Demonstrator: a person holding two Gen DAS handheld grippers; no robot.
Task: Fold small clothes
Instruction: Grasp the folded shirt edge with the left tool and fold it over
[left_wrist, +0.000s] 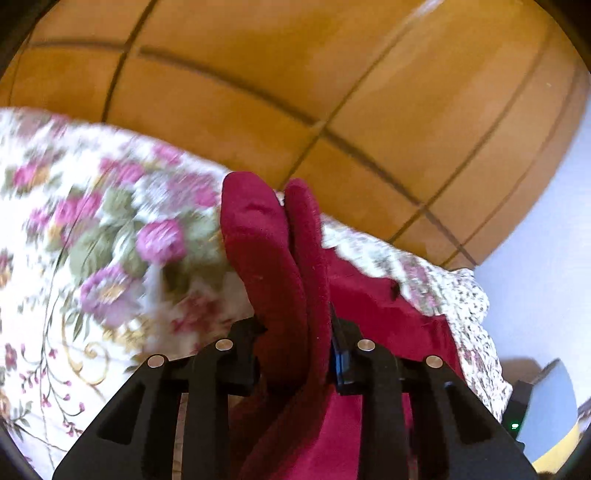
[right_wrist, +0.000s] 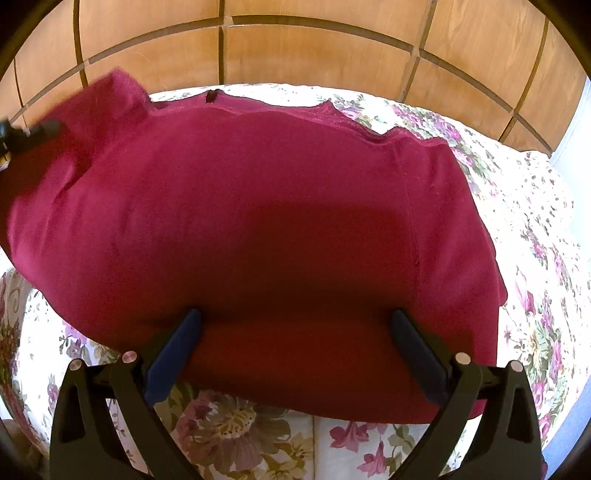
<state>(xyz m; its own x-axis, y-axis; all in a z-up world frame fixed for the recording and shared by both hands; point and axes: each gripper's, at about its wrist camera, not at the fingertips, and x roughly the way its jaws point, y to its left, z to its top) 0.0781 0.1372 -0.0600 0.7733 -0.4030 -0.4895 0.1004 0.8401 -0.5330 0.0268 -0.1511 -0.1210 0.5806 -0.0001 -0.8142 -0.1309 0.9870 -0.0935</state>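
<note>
Between my left gripper's (left_wrist: 293, 354) closed fingers sits a pinched fold of the red garment (right_wrist: 258, 229), rising toward frame centre. My right gripper (right_wrist: 295, 354) is spread wide, fingers over the near hem, gripping nothing. Garment lies flat on the floral bedspread (right_wrist: 532, 295), long axis left-right across the right-wrist frame. I read no labels or writing.

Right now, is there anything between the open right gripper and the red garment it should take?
Nothing visible. The right gripper is open, its fingers apart over the near edge of the red garment, which lies on the floral bedspread. The left gripper is shut on a fold of that garment at its left side.
</note>
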